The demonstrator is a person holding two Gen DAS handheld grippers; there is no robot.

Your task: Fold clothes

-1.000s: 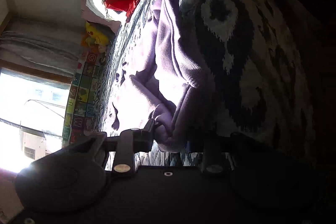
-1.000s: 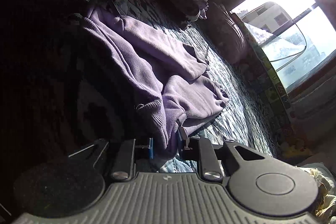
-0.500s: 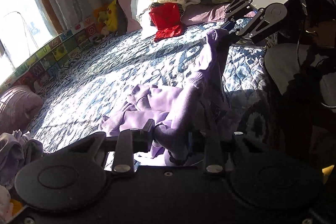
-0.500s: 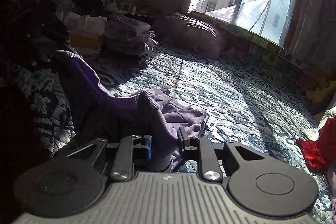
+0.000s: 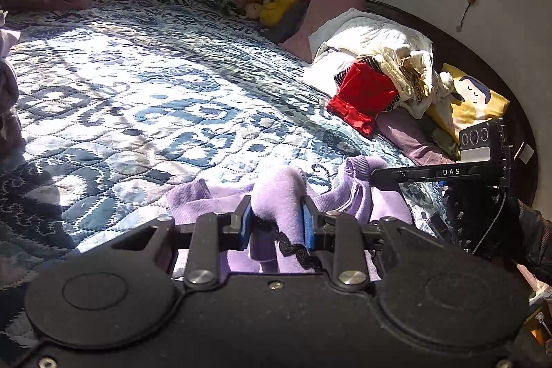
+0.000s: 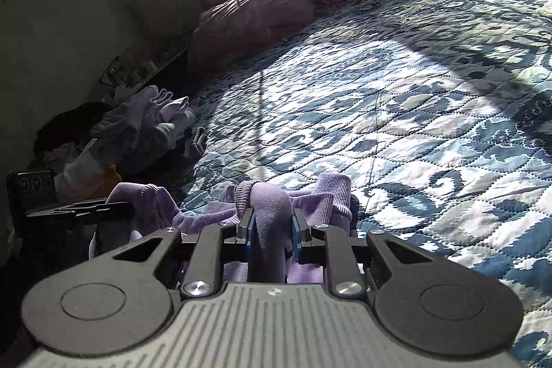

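Note:
A lilac knit garment is bunched at the near edge of the blue patterned quilt. My left gripper is shut on a thick fold of it, with black trim hanging below the pads. In the right wrist view the same lilac garment fills my right gripper, which is shut on another fold. The right gripper also shows in the left wrist view, clamped on a ribbed edge. The left gripper appears at the left of the right wrist view.
A heap of cream and red clothes lies on pillows at the headboard. A yellow plush toy sits by the alphabet bumper. Folded pale clothes are piled at the bed's left side near a mauve bolster.
Both grippers have come down from holding the garment raised and stretched to low over the quilt's near edge. The garment now lies bunched between them, still gripped at both ends.

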